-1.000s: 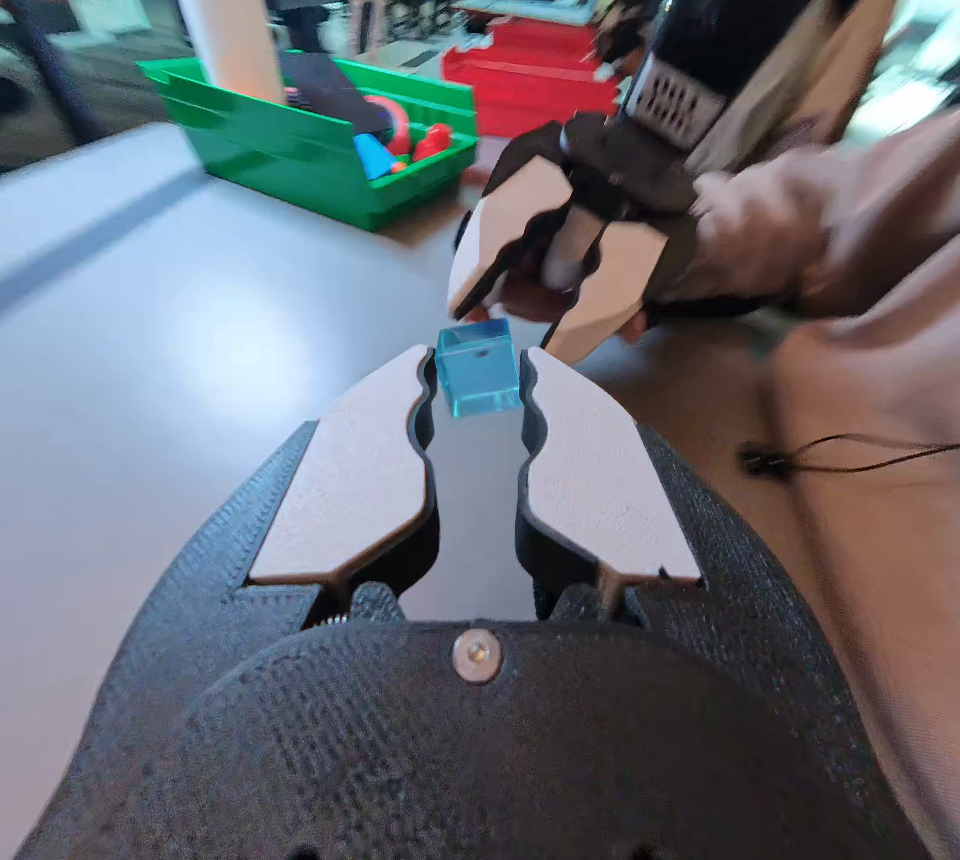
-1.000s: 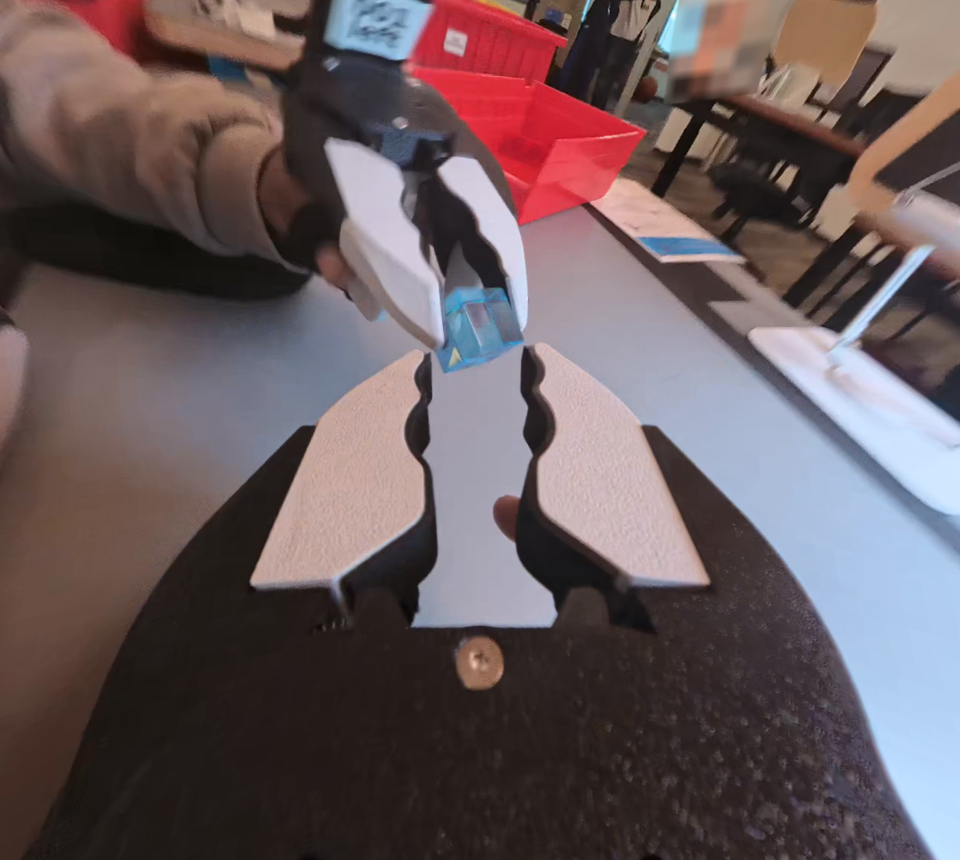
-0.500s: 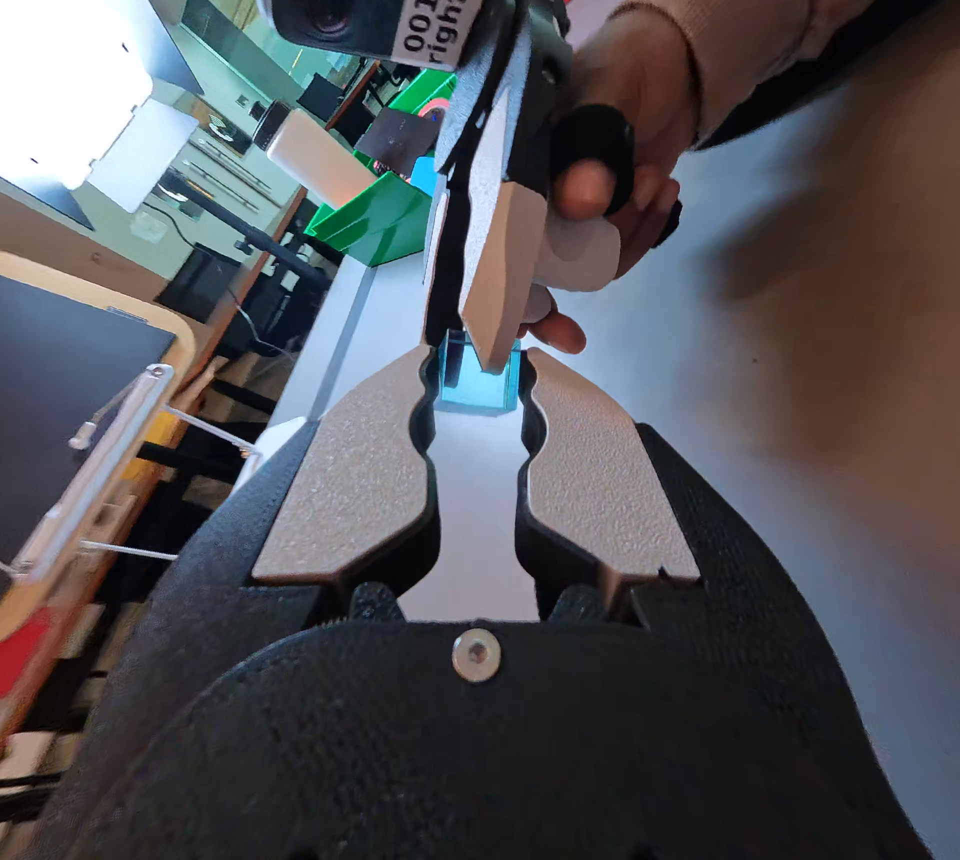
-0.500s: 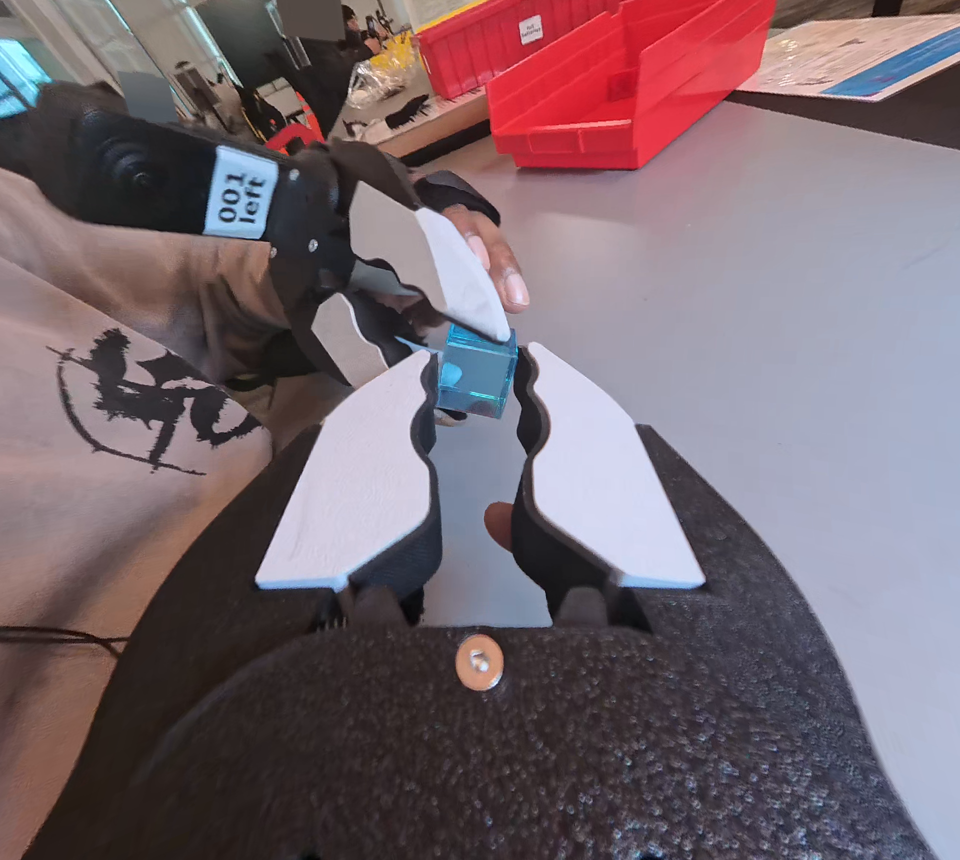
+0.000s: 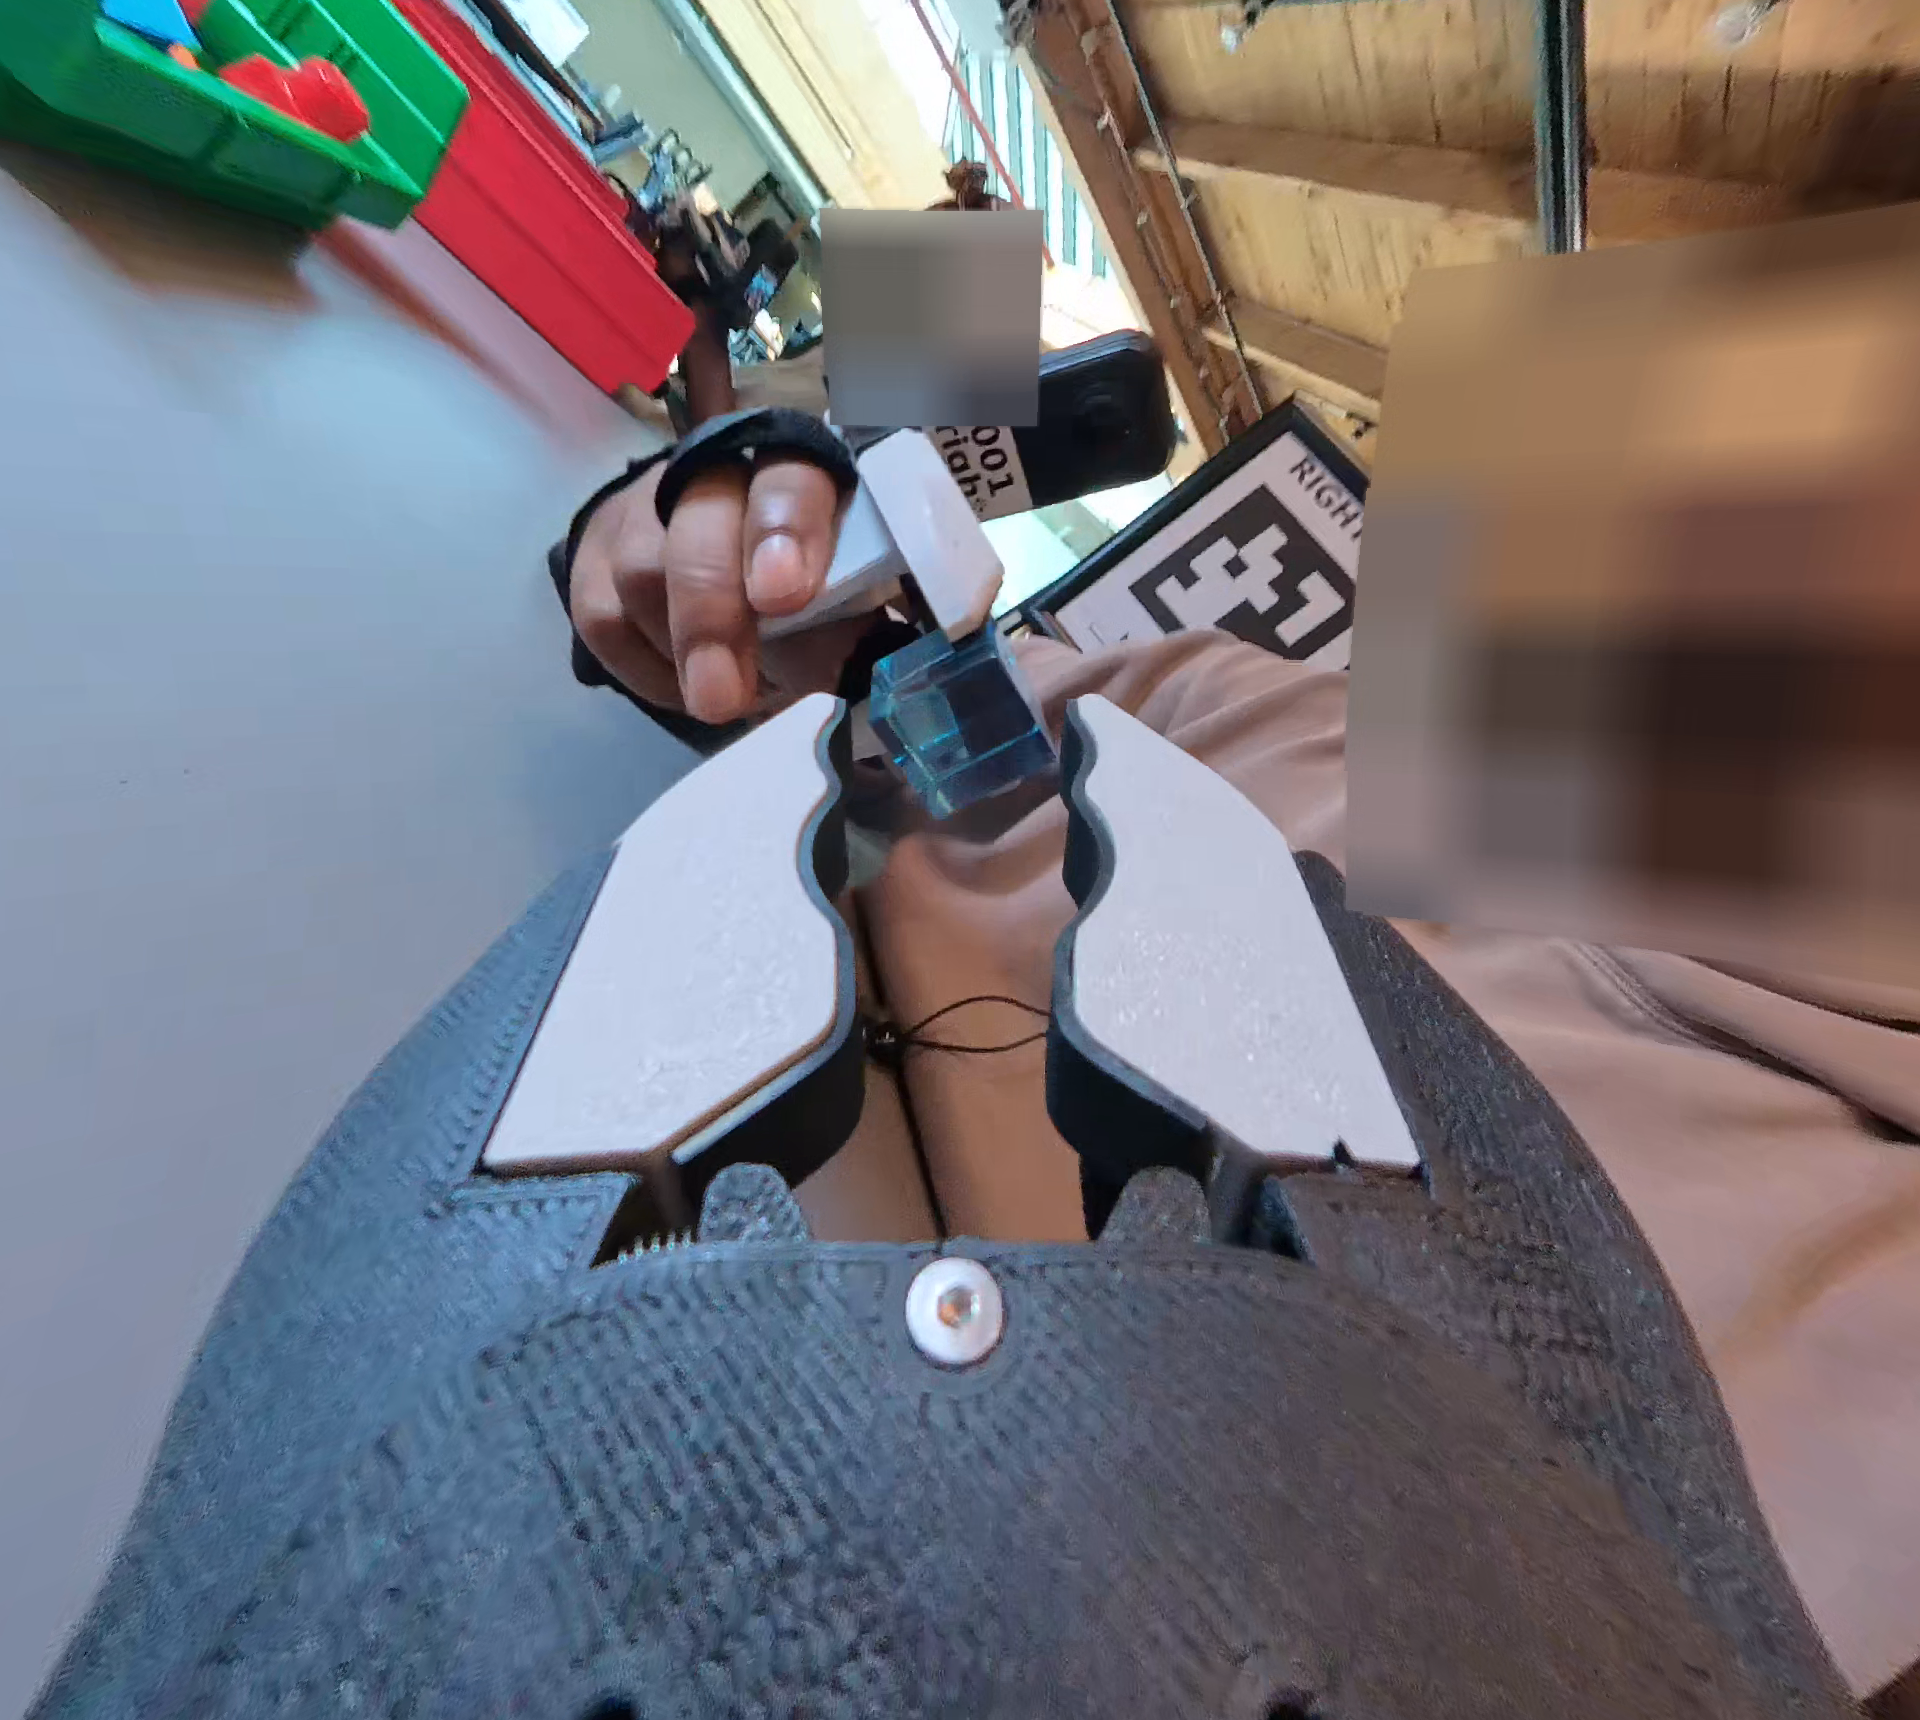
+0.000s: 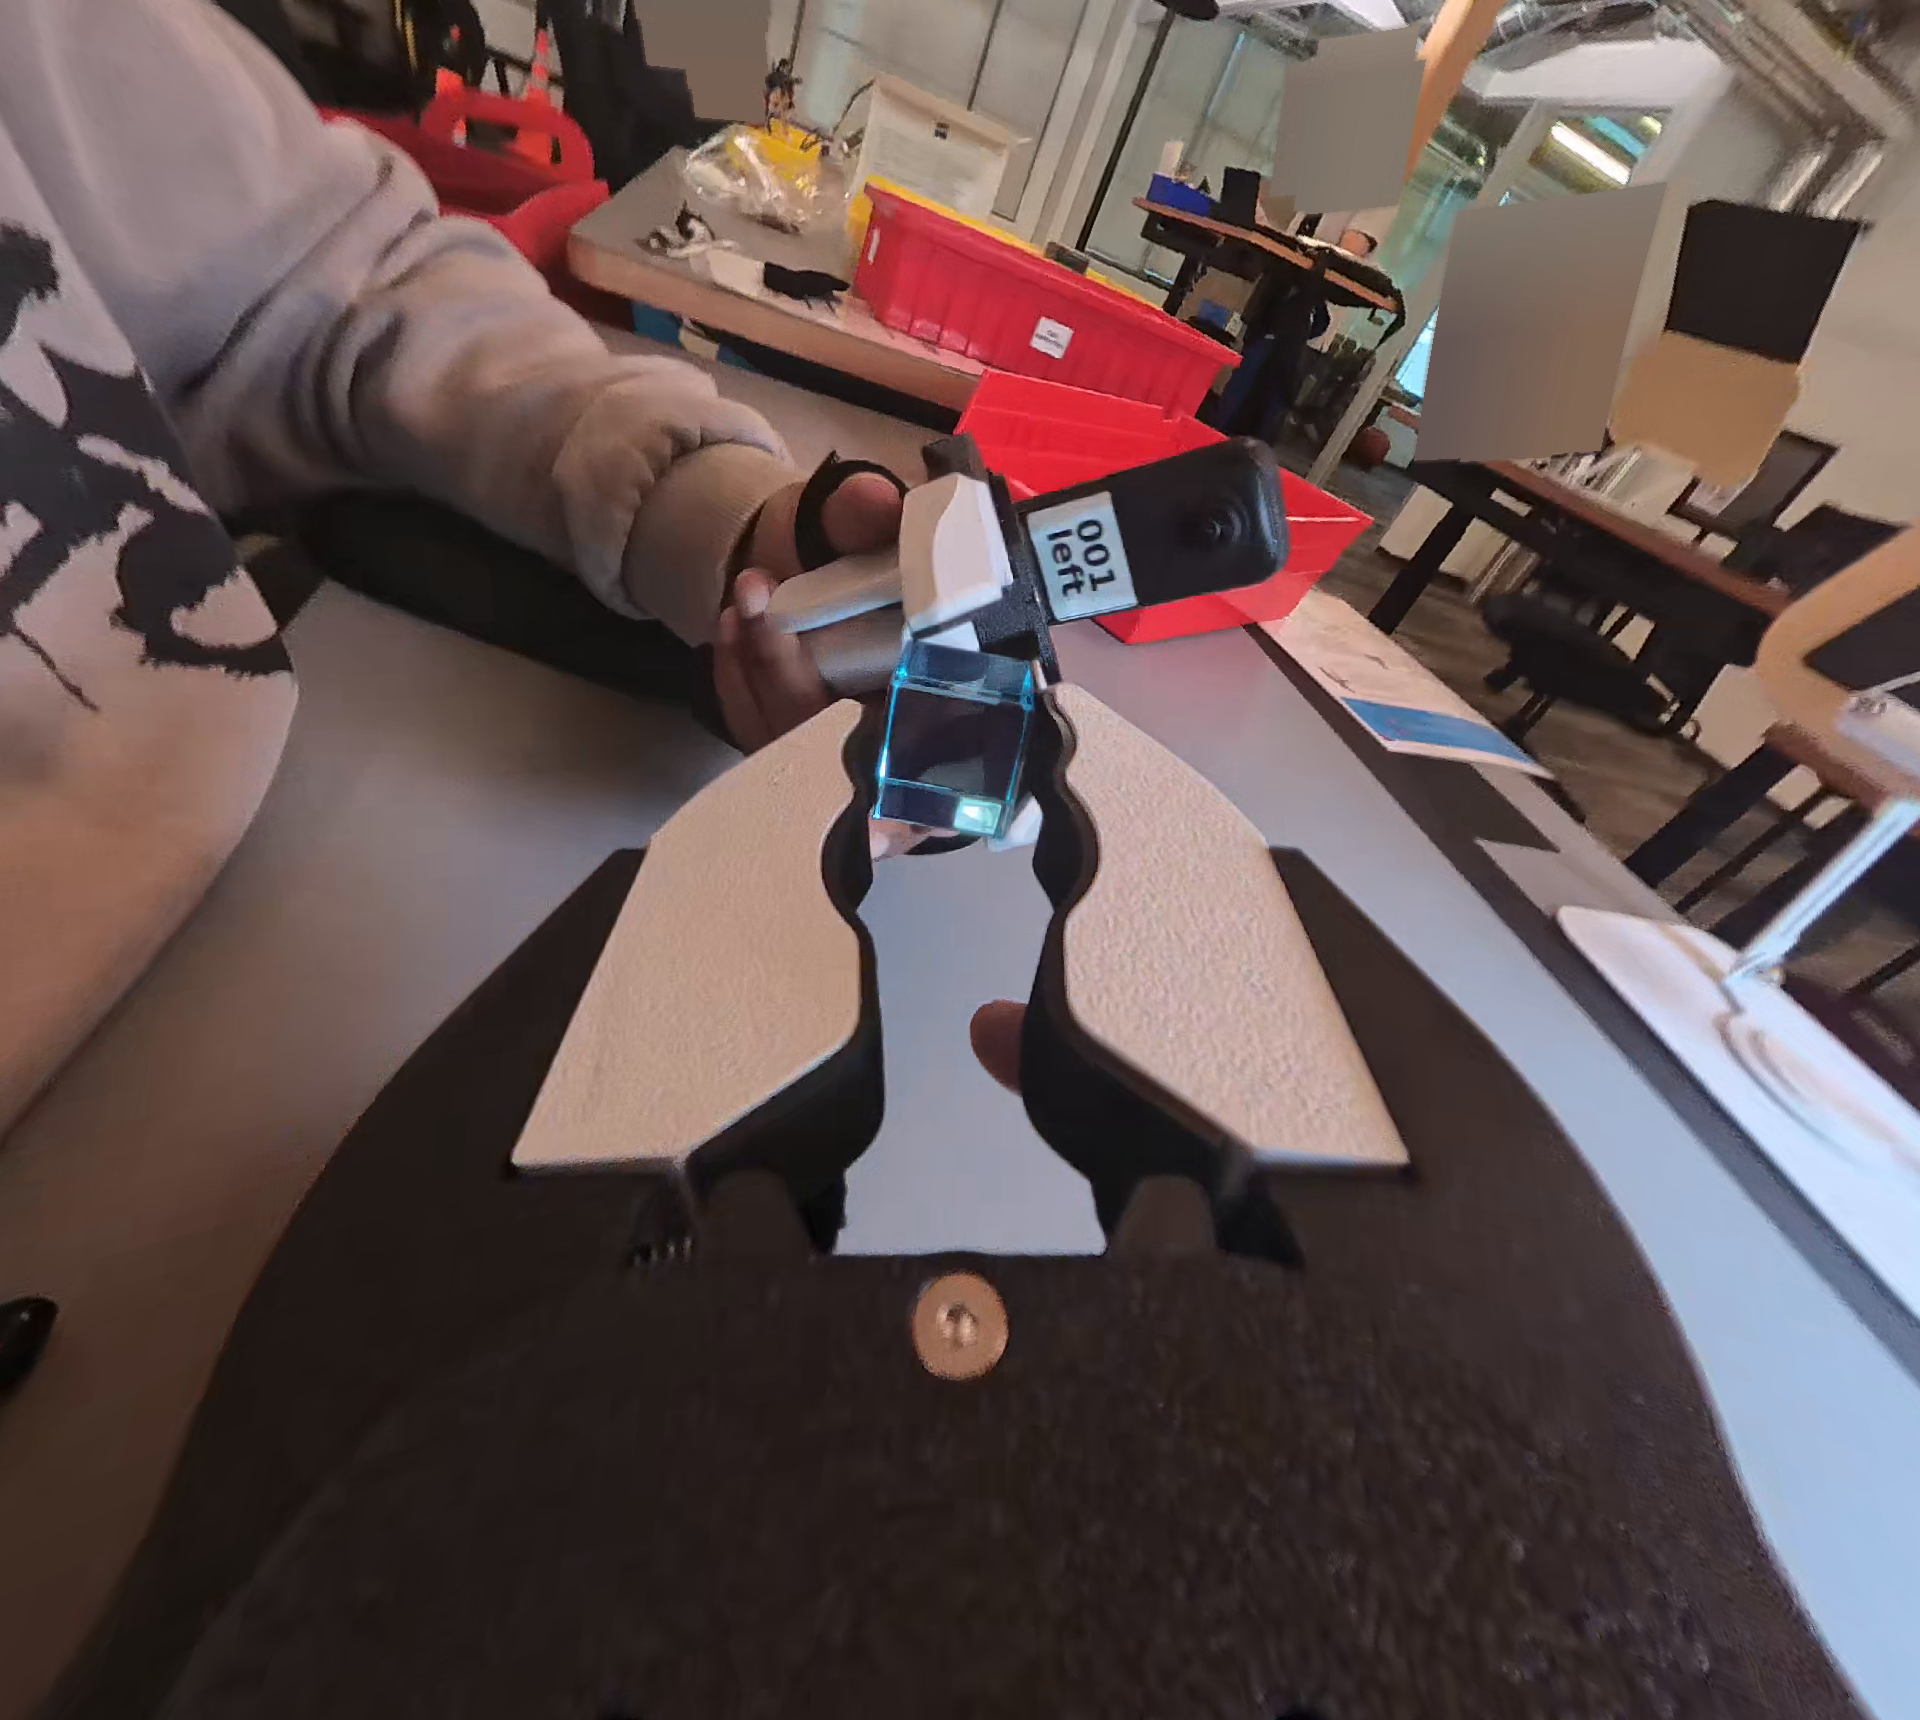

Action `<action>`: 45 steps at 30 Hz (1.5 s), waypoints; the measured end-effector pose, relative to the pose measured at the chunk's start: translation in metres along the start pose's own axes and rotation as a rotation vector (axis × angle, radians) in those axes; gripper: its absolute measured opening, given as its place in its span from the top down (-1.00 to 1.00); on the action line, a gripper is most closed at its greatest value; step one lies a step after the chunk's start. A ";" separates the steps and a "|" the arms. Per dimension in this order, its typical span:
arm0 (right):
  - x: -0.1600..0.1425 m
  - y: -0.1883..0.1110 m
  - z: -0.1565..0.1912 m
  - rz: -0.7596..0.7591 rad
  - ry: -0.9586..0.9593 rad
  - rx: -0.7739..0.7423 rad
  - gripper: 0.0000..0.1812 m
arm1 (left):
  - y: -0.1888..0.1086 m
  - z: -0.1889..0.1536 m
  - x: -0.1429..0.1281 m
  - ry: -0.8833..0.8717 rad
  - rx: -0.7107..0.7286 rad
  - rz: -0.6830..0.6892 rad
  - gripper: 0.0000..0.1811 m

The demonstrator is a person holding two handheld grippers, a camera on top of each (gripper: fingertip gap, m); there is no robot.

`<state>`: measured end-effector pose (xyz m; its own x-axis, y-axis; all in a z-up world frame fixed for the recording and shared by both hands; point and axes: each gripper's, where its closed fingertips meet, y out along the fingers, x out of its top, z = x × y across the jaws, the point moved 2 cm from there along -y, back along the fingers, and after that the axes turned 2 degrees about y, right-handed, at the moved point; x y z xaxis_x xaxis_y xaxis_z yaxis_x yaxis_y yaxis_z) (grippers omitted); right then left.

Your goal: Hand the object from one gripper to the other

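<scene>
White label point(image 6: 1081, 571) on camera, printed marker card point(image 5: 1236, 590), contents withheld

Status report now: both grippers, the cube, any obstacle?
Left gripper open, astride blue cube. Right gripper shut on it, above table. Nothing in the way.

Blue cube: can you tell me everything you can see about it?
The cube is small, clear and blue, like glass or plastic, with smooth faces and sharp edges that catch the light. It is tilted and up in the air above the grey table. The right tongs pinch two of its sides. The left tongs sit around it crosswise, seemingly a little open, with thin gaps.
</scene>
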<state>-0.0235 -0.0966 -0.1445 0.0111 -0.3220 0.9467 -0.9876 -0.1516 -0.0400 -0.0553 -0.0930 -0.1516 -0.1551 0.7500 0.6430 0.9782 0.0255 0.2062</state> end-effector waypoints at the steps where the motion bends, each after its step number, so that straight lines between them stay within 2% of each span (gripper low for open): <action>1: -0.001 0.001 0.004 0.012 -0.035 0.009 0.70 | 0.002 -0.001 -0.004 0.010 0.002 0.024 0.59; 6: -0.009 0.005 0.005 0.074 -0.134 -0.026 0.71 | 0.003 0.005 -0.007 0.060 0.079 0.063 0.65; 9: -0.020 0.006 -0.006 0.155 -0.113 -0.090 0.71 | -0.002 0.015 -0.002 0.174 0.213 0.058 0.65; 12: -0.031 0.006 -0.016 0.209 0.042 -0.103 0.66 | -0.010 0.023 0.005 0.382 0.398 0.094 0.65; 17: -0.033 0.001 -0.029 0.138 0.437 -0.031 0.61 | -0.019 0.030 0.010 0.768 0.669 0.212 0.65; 22: -0.032 0.004 -0.016 0.078 0.822 0.207 0.44 | -0.007 0.016 0.006 1.020 0.662 0.227 0.66; 25: -0.018 0.005 -0.005 -0.022 1.014 0.368 0.49 | 0.001 0.003 0.003 1.184 0.647 0.222 0.66; 27: -0.015 0.006 -0.001 -0.035 1.075 0.409 0.52 | 0.004 0.001 0.000 1.297 0.676 0.255 0.66; 29: -0.016 0.006 0.000 -0.034 1.088 0.417 0.65 | 0.009 -0.003 -0.005 1.415 0.681 0.285 0.66; 31: -0.019 0.005 -0.003 -0.026 1.092 0.408 0.67 | 0.009 -0.001 -0.005 1.478 0.726 0.313 0.66; 34: -0.019 0.005 -0.008 -0.033 1.051 0.359 0.68 | 0.007 0.000 -0.001 1.402 0.723 0.269 0.66; 37: -0.020 0.000 -0.024 -0.042 0.952 0.232 0.68 | -0.001 0.001 0.010 1.139 0.656 0.165 0.57; 40: -0.034 -0.004 -0.041 0.080 0.695 0.009 0.68 | -0.012 0.006 0.021 0.858 0.592 0.065 0.50; 43: -0.051 -0.009 -0.054 0.274 0.379 -0.218 0.68 | -0.019 0.020 0.024 0.678 0.636 0.043 0.55; 45: -0.056 -0.009 -0.056 0.371 0.188 -0.308 0.68 | -0.023 0.033 0.021 0.590 0.705 0.060 0.57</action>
<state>-0.0242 -0.0246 -0.1795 -0.3491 -0.1237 0.9289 -0.9204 0.2317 -0.3150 -0.0765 -0.0564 -0.1671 0.0426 0.3093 0.9500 0.8148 0.5396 -0.2122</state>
